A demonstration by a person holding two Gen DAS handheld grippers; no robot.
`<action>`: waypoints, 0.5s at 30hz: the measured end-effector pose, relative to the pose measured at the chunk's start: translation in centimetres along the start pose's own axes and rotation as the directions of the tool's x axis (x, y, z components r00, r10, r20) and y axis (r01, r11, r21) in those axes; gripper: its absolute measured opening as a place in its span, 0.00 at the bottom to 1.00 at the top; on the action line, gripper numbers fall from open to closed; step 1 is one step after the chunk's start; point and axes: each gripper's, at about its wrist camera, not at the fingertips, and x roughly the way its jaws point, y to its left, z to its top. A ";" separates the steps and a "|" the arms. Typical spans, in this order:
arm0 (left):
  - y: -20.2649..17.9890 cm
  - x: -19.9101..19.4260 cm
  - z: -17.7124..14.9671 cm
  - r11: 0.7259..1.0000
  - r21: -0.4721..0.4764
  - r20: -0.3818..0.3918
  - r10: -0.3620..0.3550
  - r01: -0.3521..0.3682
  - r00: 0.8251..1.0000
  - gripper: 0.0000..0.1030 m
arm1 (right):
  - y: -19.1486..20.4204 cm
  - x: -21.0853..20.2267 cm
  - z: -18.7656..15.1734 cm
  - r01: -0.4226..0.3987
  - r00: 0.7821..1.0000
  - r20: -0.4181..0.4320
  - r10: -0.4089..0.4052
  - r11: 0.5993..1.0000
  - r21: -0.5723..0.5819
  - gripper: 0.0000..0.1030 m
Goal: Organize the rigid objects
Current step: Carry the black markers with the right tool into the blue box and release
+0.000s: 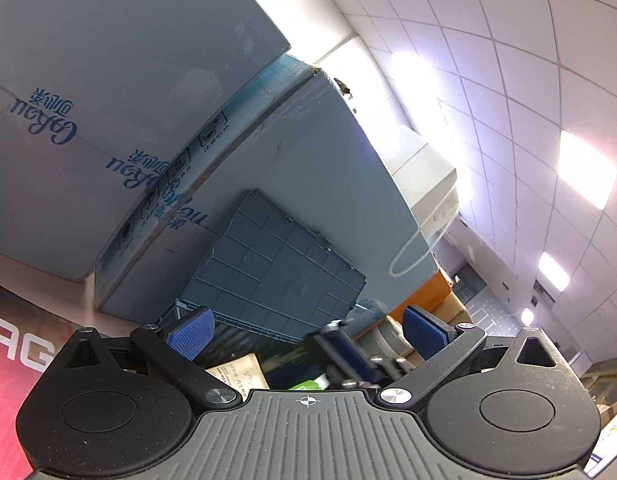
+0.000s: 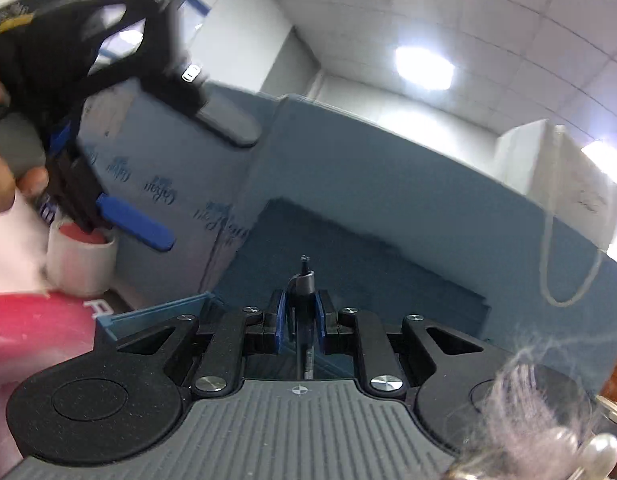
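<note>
My right tool (image 2: pixel 300 322) pinches a thin pen-like rod (image 2: pixel 304 280) between its blue pads, tip poking out at twelve o'clock. My left tool (image 1: pixel 306 330) is spread wide, holding nothing. Beyond both, the grey crate (image 1: pixel 284 264) leans against stacked cartons (image 1: pixel 108 100). The rod is gripped near one end, so I judge it could pivot or slip if swung fast.

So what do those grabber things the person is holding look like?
Each hand-held gripper is black plastic with a ribbed grey plate at the back bearing a small white crosshair mark, two round black discs and silver screws. The left hand-held gripper and the right hand-held gripper both have flat blue pads on their fingertips. No sleeve or cable shows clearly.
</note>
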 end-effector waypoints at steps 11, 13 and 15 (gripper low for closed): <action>-0.1 0.2 -0.1 1.000 0.007 -0.012 0.004 -0.003 1.000 0.98 | 0.6 2.3 -0.2 -0.123 0.987 -0.085 0.136 0.983 0.139 0.20; 0.0 0.3 -0.1 1.000 0.006 -0.017 0.002 -0.002 1.000 0.98 | 0.6 3.0 -0.4 -0.170 0.974 -0.120 0.194 0.968 0.184 0.23; 0.1 0.3 0.0 1.000 0.000 -0.015 0.002 -0.002 1.000 0.98 | 0.5 3.5 -0.7 -0.194 0.960 -0.157 0.232 0.955 0.225 0.25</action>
